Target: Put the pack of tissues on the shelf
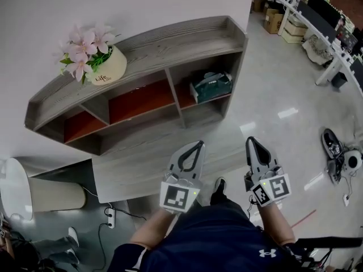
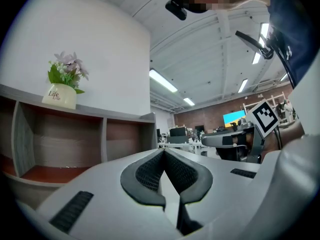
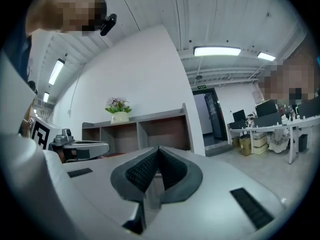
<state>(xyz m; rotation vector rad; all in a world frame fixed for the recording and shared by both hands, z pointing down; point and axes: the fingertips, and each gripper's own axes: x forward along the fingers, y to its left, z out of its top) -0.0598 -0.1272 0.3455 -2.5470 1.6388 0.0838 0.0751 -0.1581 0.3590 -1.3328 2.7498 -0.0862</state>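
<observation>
The teal pack of tissues (image 1: 211, 85) lies in the right-hand compartment of the grey wooden shelf (image 1: 170, 44). Both grippers hang in front of the shelf, over the low grey bench (image 1: 136, 169), well apart from the pack. My left gripper (image 1: 198, 144) is shut with nothing between its jaws, as its own view (image 2: 163, 152) shows. My right gripper (image 1: 250, 140) is likewise shut and empty (image 3: 158, 148). The pack does not show in either gripper view; both look at the shelf (image 2: 75, 129) (image 3: 145, 126) from low down.
A cream pot of pink flowers (image 1: 105, 66) stands on the shelf top at the left. A white lamp shade (image 1: 14, 188) and a power strip (image 1: 109, 217) lie at lower left. Shoes (image 1: 332, 146) sit on the floor at right, desks (image 1: 317, 16) beyond.
</observation>
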